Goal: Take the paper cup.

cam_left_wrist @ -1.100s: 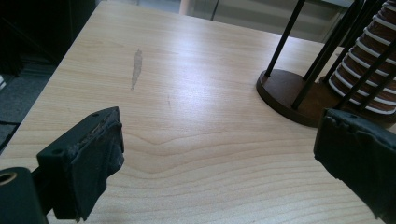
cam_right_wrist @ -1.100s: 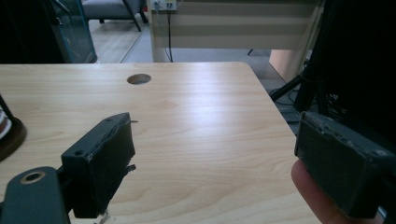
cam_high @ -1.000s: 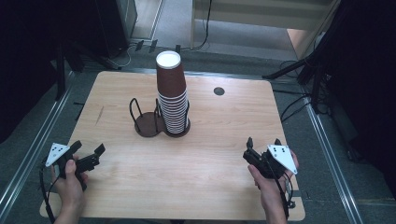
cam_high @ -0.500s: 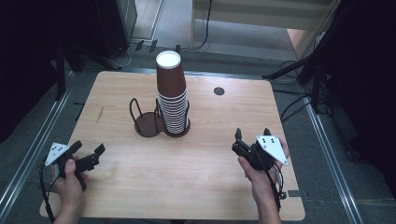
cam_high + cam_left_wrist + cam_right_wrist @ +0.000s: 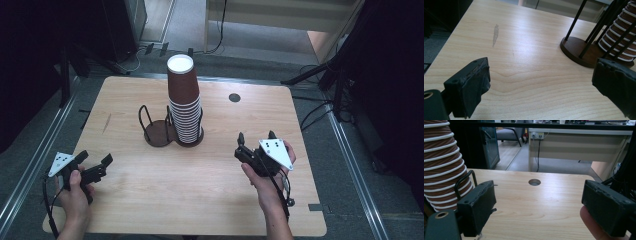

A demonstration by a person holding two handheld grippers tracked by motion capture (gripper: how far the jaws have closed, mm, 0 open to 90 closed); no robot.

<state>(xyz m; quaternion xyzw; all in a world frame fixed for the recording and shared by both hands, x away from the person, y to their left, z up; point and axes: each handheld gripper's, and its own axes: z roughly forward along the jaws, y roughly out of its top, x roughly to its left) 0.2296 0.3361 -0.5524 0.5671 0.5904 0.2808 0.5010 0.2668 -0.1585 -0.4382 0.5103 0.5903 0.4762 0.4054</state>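
I held the right hand-held gripper (image 5: 256, 137) low over the near right part of the wooden worktop (image 5: 125, 185), my hand (image 5: 265, 182) wrapped around its grip from below and its grey plate tilted up, the jaws pointing away from me and standing well apart with nothing between them. The stack of brown paper cups (image 5: 184, 105) stood upright in the right ring of the dark wire cup holder (image 5: 159, 131) near the middle of the worktop, to the left of that gripper and apart from it. My left hand-held gripper (image 5: 95, 162) sat at the near left edge, angled toward the holder, its jaws also spread wide and empty, well apart from the cups.
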